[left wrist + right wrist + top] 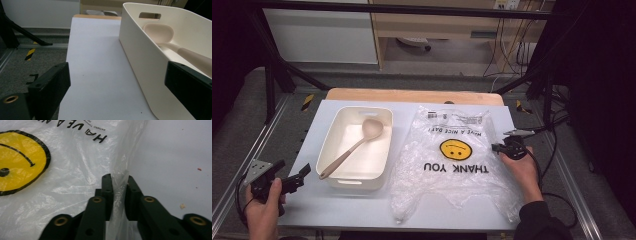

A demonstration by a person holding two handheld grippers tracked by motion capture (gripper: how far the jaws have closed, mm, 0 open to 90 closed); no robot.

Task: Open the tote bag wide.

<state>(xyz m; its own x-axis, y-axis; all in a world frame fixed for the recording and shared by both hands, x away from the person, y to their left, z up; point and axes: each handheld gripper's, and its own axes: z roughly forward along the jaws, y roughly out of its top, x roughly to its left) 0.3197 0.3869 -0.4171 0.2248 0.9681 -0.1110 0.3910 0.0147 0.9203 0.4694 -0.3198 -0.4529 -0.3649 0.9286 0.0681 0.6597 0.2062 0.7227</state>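
Observation:
A clear plastic bag (452,155) with a yellow smiley face and "THANK YOU" print lies flat on the white table (312,205). My right gripper (497,148) is at the bag's right edge, shut on a raised fold of the plastic (119,185) that stands pinched between its jaws. A cream tub (332,145) to the left of the bag holds a beige spoon (354,147). My left gripper (298,177) rests open at the table's near left corner, its jaws on either side of the tub's near wall (145,67) without touching it.
A wooden board (412,95) edges the table's far side. Metal frame rails (242,165) run along both sides, and cables (557,150) trail at the right. Bare table surface (95,62) stretches left of the tub.

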